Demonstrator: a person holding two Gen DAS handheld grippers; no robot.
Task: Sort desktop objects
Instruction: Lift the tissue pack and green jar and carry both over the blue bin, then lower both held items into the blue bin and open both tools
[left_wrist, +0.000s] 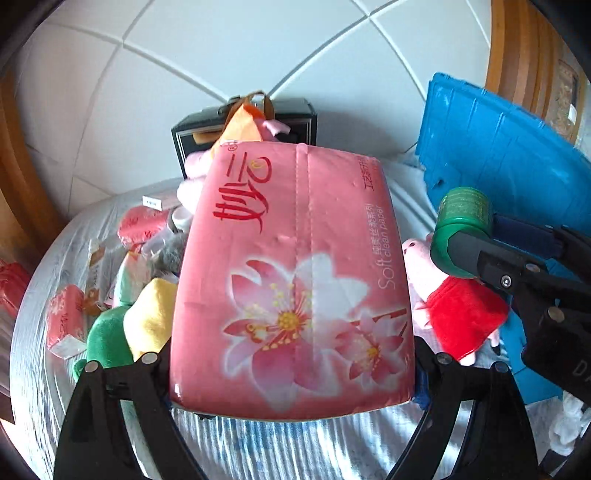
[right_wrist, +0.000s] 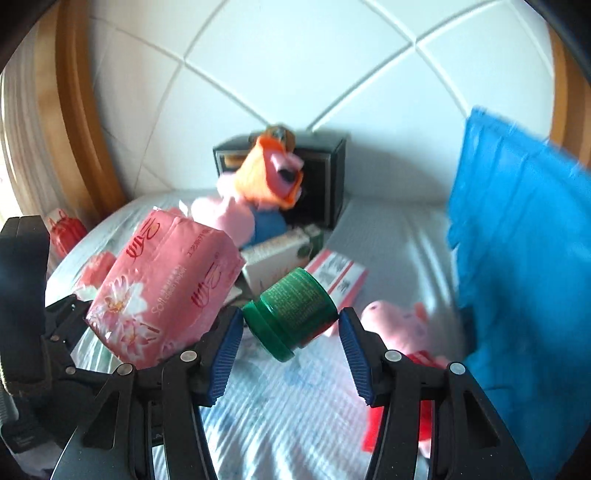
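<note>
A pink flowered tissue pack (left_wrist: 291, 280) is raised above the table, and my left gripper (left_wrist: 295, 369) is shut on its near end, one finger on each side. In the right wrist view the same pack (right_wrist: 166, 295) hangs at the left, with the left gripper (right_wrist: 66, 332) behind it. A small green jar (right_wrist: 295, 314) lies tilted with its lid toward the left, and my right gripper (right_wrist: 291, 332) has both blue pads pressed on it. In the left wrist view this jar (left_wrist: 463, 225) is in the air at the right, in the right gripper (left_wrist: 476, 236).
A white striped cloth (right_wrist: 277, 413) covers the table. A pig plush in a red dress (left_wrist: 461, 317) lies below the jar. A black box (right_wrist: 332, 173) with plush toys stands at the back, and small cartons (right_wrist: 280, 258) lie before it. A blue bin (right_wrist: 517, 258) stands at the right. Small tissue packs (left_wrist: 62, 321) lie at the left.
</note>
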